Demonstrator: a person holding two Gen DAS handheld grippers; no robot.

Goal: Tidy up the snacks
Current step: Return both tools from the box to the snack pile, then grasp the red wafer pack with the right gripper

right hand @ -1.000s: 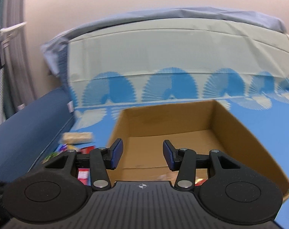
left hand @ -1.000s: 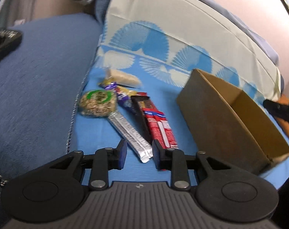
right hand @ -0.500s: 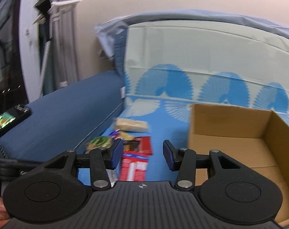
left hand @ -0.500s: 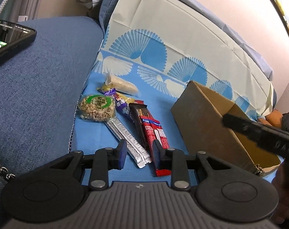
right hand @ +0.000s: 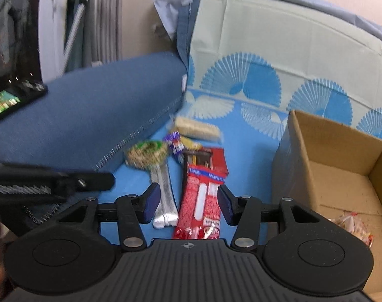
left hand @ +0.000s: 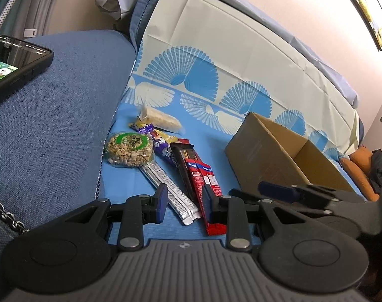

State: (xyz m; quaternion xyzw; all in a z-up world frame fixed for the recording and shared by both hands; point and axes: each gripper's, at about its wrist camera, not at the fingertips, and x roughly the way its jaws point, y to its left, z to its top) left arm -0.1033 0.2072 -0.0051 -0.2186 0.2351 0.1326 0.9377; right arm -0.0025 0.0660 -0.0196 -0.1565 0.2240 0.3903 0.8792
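We see our right hand-held gripper (right hand: 188, 202) opening wide above the red snack pack (right hand: 200, 201) at lower middle, our left hand-held gripper (left hand: 183, 205) empty, the cardboard box (right hand: 342, 176) at right.

The snacks lay clustered on my blue cloth: a round nut cake (left hand: 128, 149), a silver bar (left hand: 172, 196), a red packet (right hand: 200, 198), a dark bar (left hand: 184, 166), a purple wrapper (left hand: 163, 146) and a pale rice bar (left hand: 160, 120). Beside them stood the open cardboard box (right hand: 342, 183), one orange-wrapped snack (right hand: 354, 226) inside.
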